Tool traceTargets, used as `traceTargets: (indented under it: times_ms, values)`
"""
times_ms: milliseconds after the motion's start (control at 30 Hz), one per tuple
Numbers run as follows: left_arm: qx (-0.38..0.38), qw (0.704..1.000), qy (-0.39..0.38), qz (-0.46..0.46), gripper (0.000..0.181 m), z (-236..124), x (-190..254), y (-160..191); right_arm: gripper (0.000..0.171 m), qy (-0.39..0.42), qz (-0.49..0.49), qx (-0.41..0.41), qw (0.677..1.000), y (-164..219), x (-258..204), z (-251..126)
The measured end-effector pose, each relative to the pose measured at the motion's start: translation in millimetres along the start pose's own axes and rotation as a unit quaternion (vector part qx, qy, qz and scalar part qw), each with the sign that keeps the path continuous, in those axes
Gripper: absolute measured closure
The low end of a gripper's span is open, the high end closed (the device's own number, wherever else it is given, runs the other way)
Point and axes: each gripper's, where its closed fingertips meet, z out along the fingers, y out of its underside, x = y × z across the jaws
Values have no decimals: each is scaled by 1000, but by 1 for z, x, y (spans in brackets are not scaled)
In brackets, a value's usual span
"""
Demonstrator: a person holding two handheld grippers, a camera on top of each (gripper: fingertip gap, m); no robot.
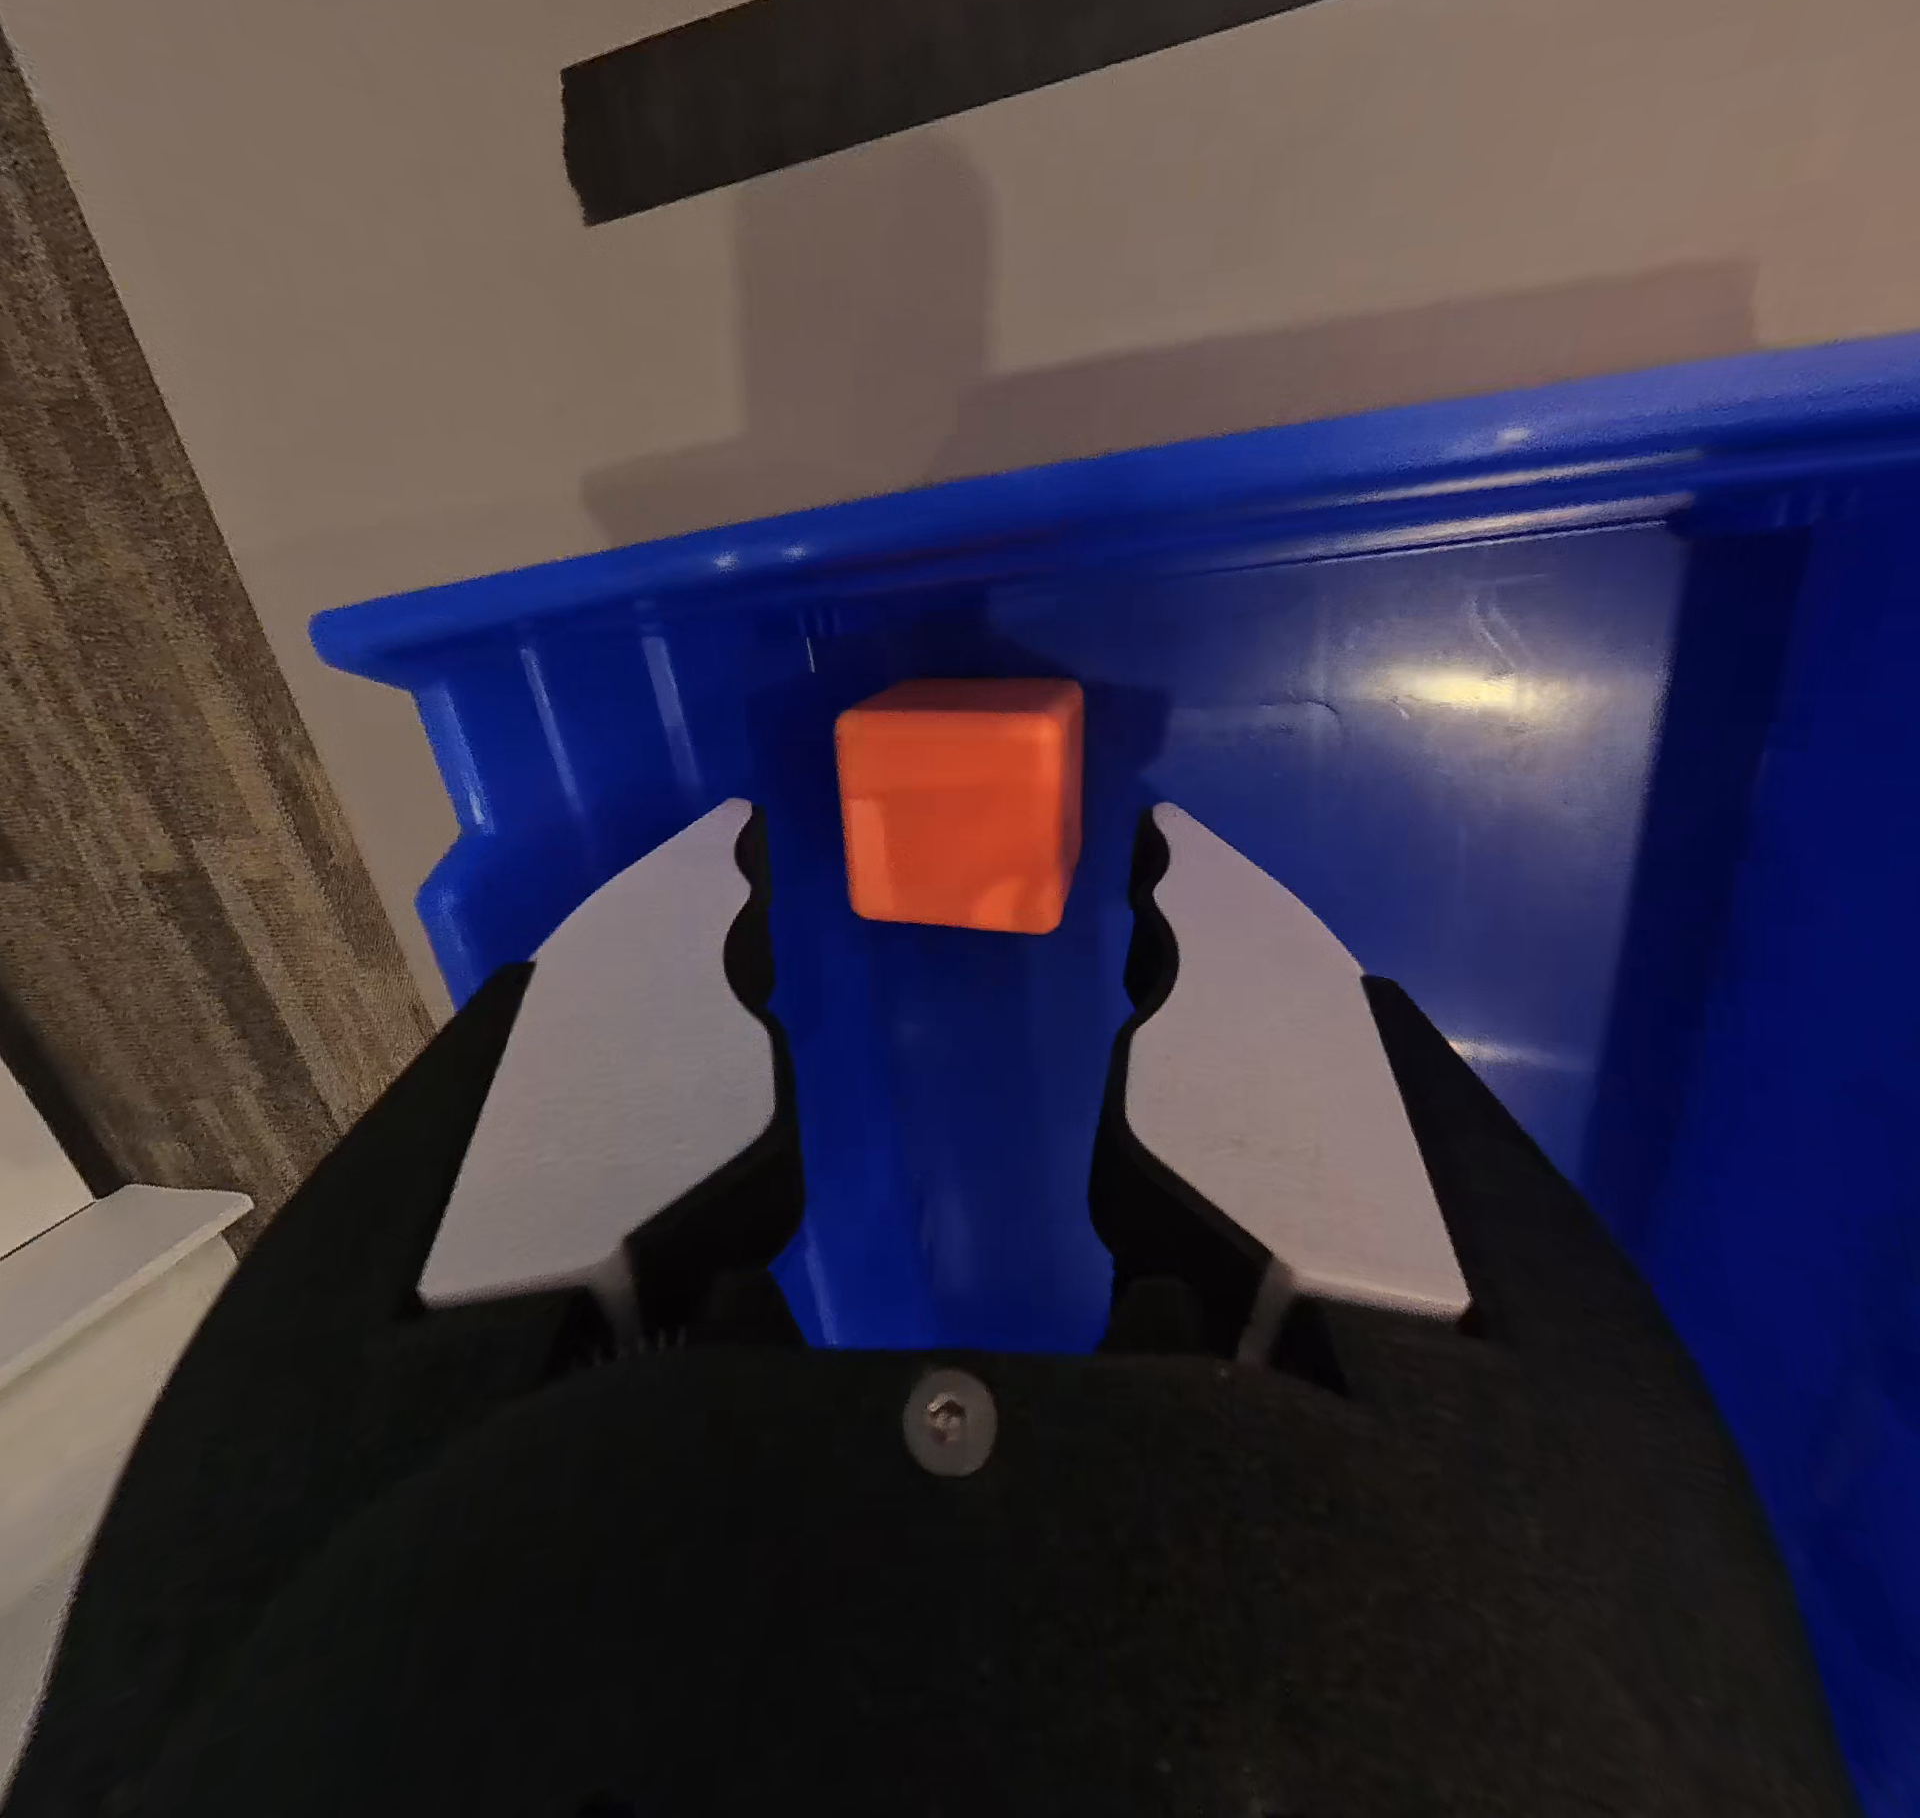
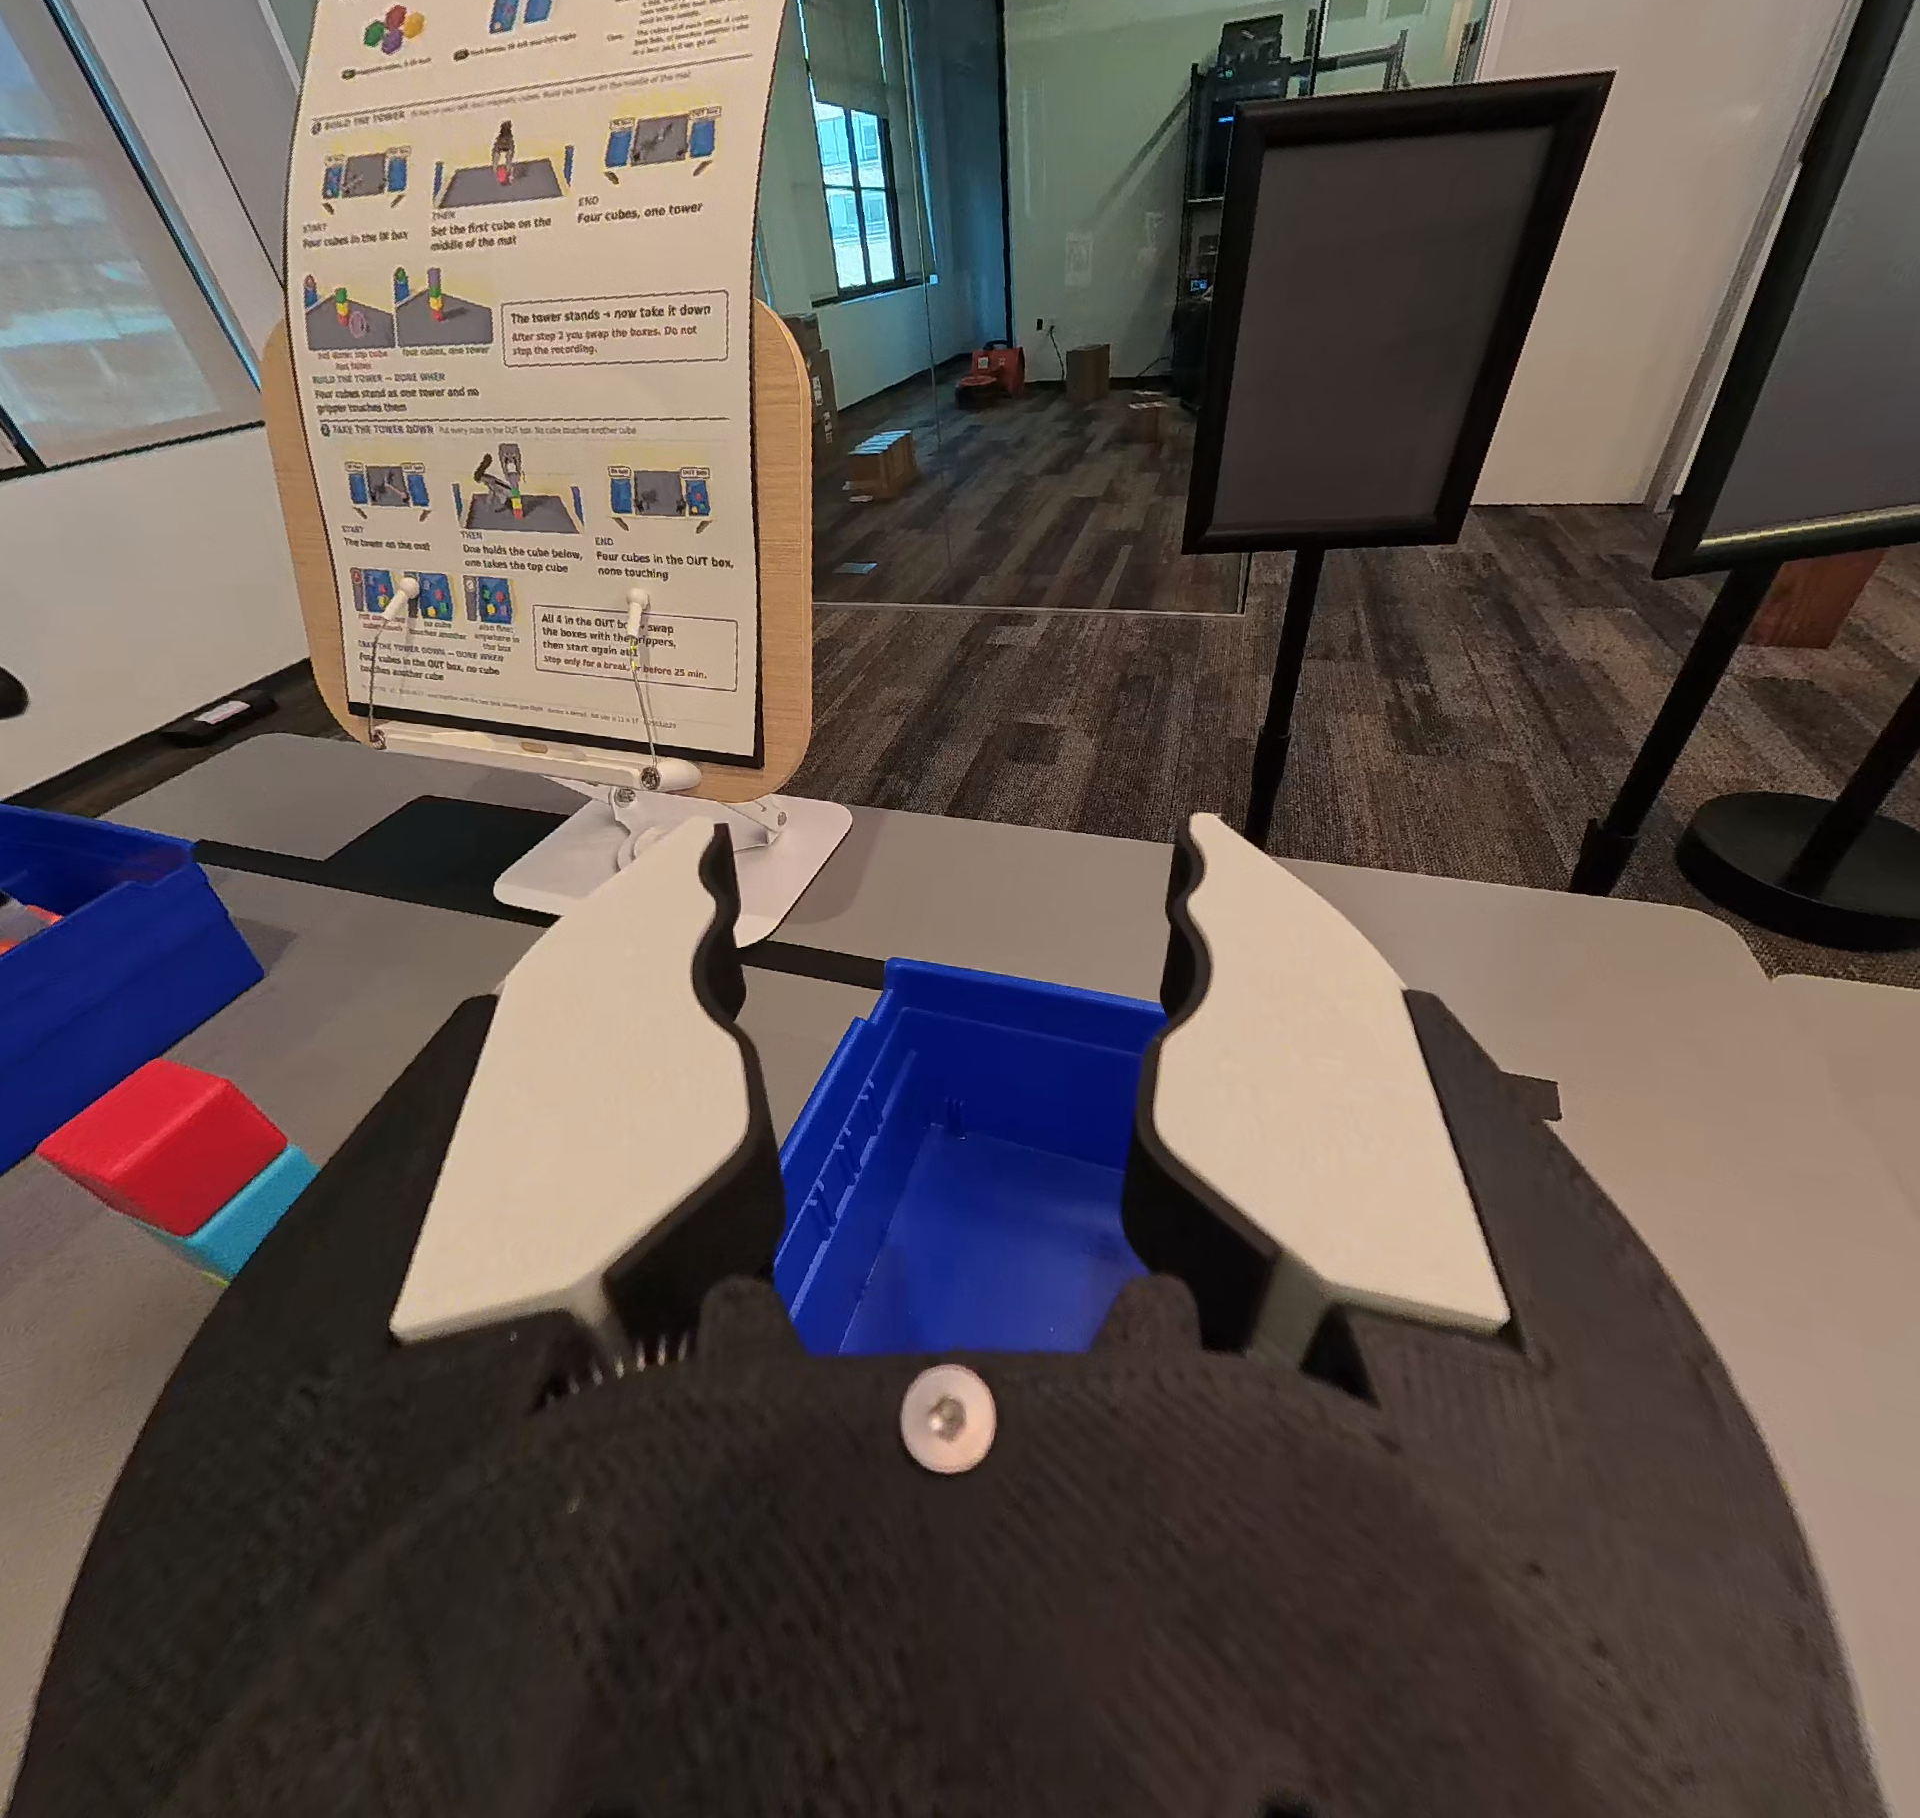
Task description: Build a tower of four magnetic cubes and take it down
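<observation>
In the left wrist view an orange cube [image 1: 958,804] lies inside a blue box [image 1: 1351,729], close to its far wall. My left gripper [image 1: 951,818] is open, its fingertips on either side of the cube and a little short of it, not touching. In the right wrist view my right gripper [image 2: 951,838] is open and empty, held above a second blue box [image 2: 977,1176] that looks empty. A red cube [image 2: 166,1140] sits on a light blue cube [image 2: 249,1223] at the left on the grey mat. The first blue box [image 2: 94,927] shows at the far left.
An instruction sheet on a wooden stand [image 2: 540,334] with a white foot [image 2: 675,854] stands at the back of the table. A black framed sign on a pole [image 2: 1382,314] and a second one [image 2: 1808,314] stand on the floor behind. Black tape [image 1: 935,64] marks the table. My right fingertips sit around 70 cm from my left ones.
</observation>
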Motion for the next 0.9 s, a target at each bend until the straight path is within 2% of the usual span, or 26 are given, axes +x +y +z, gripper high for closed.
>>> traceTargets:
  times_ms: [333,400,567,667,767,900]
  values:
    - [-11,998,47,-32,126,24,5,5,91,-3,-3,-1,1000,0,-2,1]
    - [-3,998,47,-32,132,25,4,3,91,-3,-2,0,1000,0,-2,1]
    - [-19,998,59,-2,132,16,8,13,91,-3,3,4,1000,-1,1,-1]
    - [24,997,60,37,132,-13,8,6,91,-2,8,8,1000,-2,4,-3]
    - [93,991,61,79,132,-66,15,-5,92,-2,11,10,1000,-3,5,-4]
    - [186,949,119,224,132,-152,87,-15,92,-2,7,10,1000,-4,3,-2]
